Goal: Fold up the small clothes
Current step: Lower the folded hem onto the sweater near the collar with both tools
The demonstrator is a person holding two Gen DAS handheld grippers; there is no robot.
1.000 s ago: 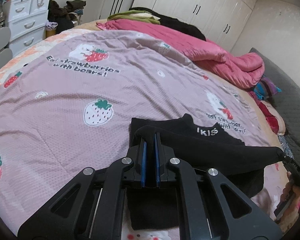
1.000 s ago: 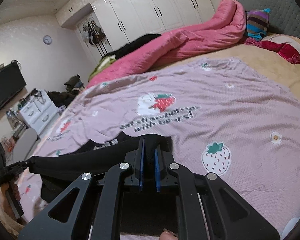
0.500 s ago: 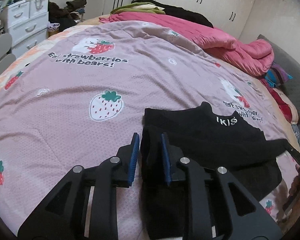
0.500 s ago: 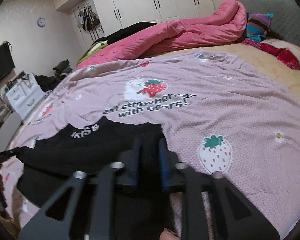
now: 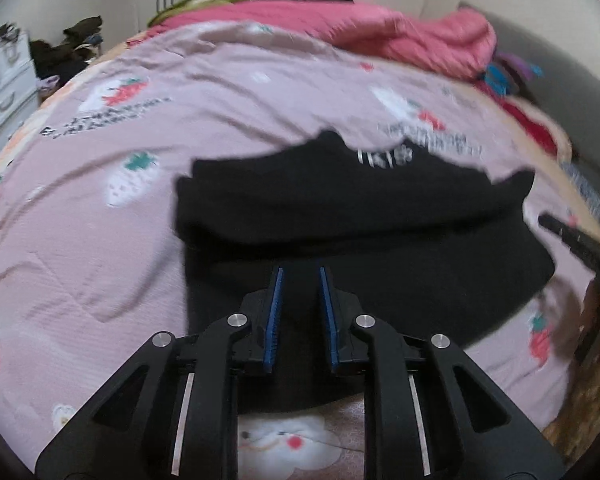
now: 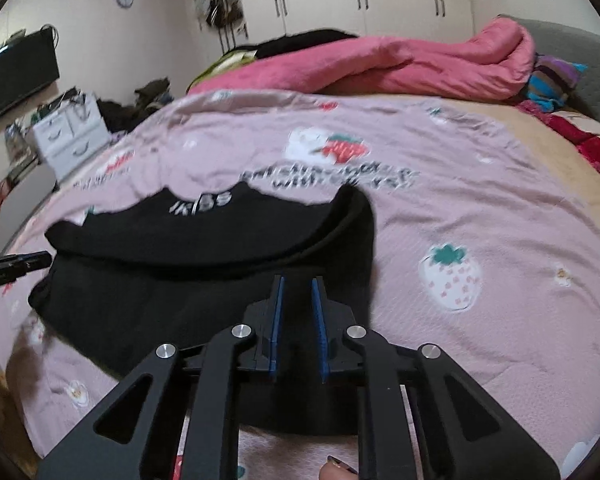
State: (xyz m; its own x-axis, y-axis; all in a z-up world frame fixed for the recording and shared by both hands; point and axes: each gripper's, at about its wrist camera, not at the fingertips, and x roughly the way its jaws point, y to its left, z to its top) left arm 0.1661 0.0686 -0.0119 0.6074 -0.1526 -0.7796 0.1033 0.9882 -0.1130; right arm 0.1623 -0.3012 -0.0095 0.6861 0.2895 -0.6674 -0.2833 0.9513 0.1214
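A black garment (image 5: 360, 208) with white lettering at its collar lies on the strawberry-print quilt (image 5: 100, 240), its upper part folded over the lower. My left gripper (image 5: 300, 270) hovers over the garment's near half. Its jaws are closing, the blue pads still a little apart with no cloth pinched between them. In the right wrist view the same garment (image 6: 204, 240) lies left of centre. My right gripper (image 6: 298, 278) stands over its near right part, jaws closing, pads apart and holding nothing. Each gripper's tip shows at the edge of the other view.
A crumpled pink duvet (image 6: 400, 64) and dark clothes lie along the far side of the bed. Striped and red cushions (image 6: 556, 80) rest by the grey headboard. White drawers (image 6: 68, 136) and a wall screen stand beyond the bed's left edge, white wardrobes behind.
Both grippers let go of the garment's folded edge, which now lies flat on the lower half. Both drew back toward the near edge and sank lower, rolling slightly.
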